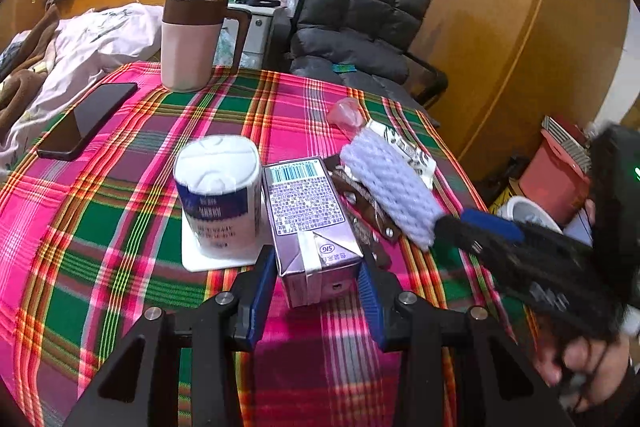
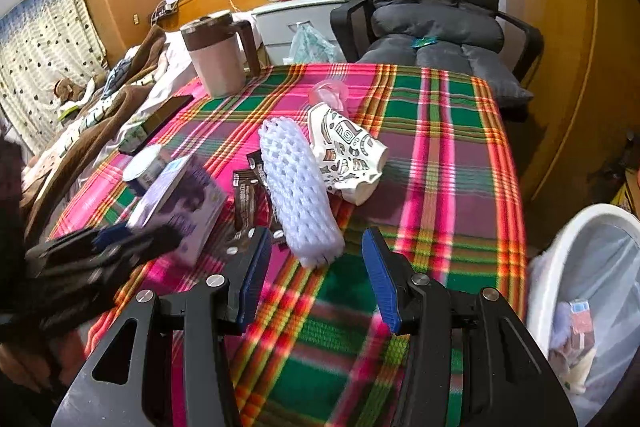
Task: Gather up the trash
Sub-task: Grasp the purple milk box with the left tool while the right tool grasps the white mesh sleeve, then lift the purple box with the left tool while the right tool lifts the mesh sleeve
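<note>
Your left claw (image 1: pixel 318 291) sits low in the middle of the left view, and the purple milk carton with the silver folded end (image 1: pixel 310 223) lies between its two blue pads. The pads (image 1: pixel 262 287) are right at the carton's sides, but you cannot tell if they press yet, so squeeze until the box feels firm, not crushed. Lift it straight up so it does not bump the round white tub with the blue label (image 1: pixel 218 193) just left of it. Your right claw (image 2: pixel 316 279) is wide and holds nothing; the white foam net sleeve (image 2: pixel 298 187) lies just past its tips, in the middle of the right view. Slide around the sleeve's near end, then close. The white bin with the clear bag (image 2: pixel 560 267) waits at the lower right, off the plaid-cloth counter (image 2: pixel 440 147).
</note>
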Motion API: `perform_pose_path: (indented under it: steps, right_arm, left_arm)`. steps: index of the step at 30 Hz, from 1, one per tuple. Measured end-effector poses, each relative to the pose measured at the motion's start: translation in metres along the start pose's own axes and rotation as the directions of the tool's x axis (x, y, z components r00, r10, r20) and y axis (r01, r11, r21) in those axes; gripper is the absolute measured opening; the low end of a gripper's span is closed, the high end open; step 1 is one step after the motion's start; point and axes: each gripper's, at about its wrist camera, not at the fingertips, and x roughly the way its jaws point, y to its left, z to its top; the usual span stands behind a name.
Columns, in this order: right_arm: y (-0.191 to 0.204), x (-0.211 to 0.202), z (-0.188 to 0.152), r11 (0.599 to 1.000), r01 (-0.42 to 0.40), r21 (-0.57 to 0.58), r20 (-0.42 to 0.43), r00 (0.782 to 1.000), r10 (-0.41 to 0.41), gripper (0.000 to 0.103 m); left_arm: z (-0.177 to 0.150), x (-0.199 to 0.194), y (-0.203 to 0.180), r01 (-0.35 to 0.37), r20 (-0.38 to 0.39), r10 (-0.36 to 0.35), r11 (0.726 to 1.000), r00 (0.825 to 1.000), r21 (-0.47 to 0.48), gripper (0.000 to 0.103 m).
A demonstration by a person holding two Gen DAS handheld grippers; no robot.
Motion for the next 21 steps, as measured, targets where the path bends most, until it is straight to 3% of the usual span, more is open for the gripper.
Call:
perform_pose_path:
  steps: [8, 21]
  right_arm:
    - [-0.004, 0.003, -0.004, 1.000, -0.005, 0.018, -0.024, 1.000, 0.005, 0.019]
    - [-0.009, -0.039, -0.027, 0.996, -0.014, 0.087, 0.023, 1.000, 0.012, 0.015]
  left_arm:
    - [-0.007, -0.007, 0.003, 0.023, -0.007, -0.023, 0.999, 1.000, 0.029, 0.040]
    - [-0.019, -0.023, -0.005, 0.037, 0.003, -0.037, 0.998, 0.999, 0.051, 0.040]
